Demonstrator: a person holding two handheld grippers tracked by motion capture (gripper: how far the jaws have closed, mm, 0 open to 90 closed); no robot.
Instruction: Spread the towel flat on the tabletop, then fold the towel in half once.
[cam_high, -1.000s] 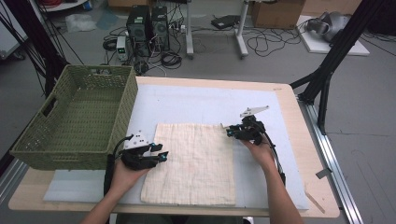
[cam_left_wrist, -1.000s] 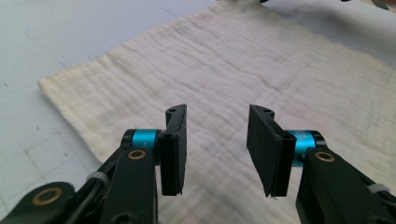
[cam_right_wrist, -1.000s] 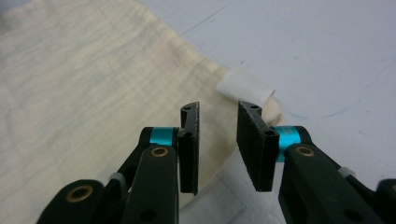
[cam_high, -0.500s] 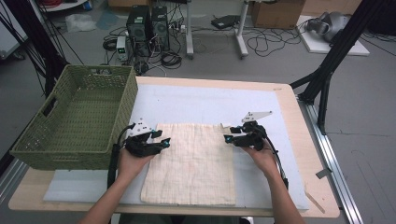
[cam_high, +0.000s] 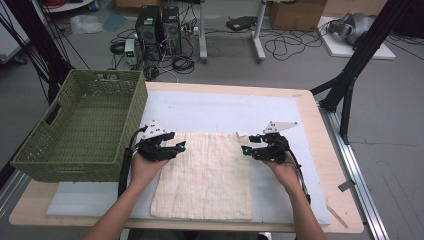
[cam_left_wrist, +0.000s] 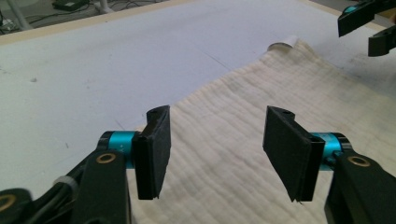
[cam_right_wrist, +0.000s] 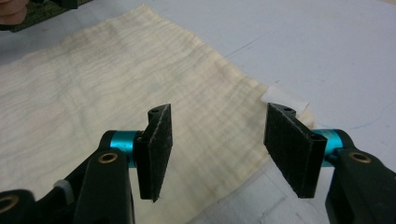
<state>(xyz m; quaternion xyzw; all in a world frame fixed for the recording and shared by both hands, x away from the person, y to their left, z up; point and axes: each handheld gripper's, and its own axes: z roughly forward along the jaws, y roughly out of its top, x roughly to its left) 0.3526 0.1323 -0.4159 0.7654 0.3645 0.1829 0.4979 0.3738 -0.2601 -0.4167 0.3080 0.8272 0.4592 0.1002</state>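
Observation:
A cream cloth (cam_high: 207, 176) lies flat on the white mat (cam_high: 215, 112), its far edge toward the table's back. My left gripper (cam_high: 181, 147) hovers open over the cloth's far left corner (cam_left_wrist: 219, 135), nothing between its pads. My right gripper (cam_high: 245, 145) stands open at the cloth's far right corner (cam_right_wrist: 210, 116), where a small white tag (cam_right_wrist: 285, 97) sticks out. The same tag (cam_left_wrist: 281, 43) and the right gripper's jaws show far off in the left gripper view.
A green woven basket (cam_high: 80, 130) stands at the table's left, close to my left hand. The wooden table edge (cam_high: 330, 150) runs along the right. Cables, computer towers (cam_high: 160, 22) and black stand legs lie on the floor beyond.
Both grippers moved away from the person, up along the cloth's sides to its far corners. Both stayed open. The cloth has not moved.

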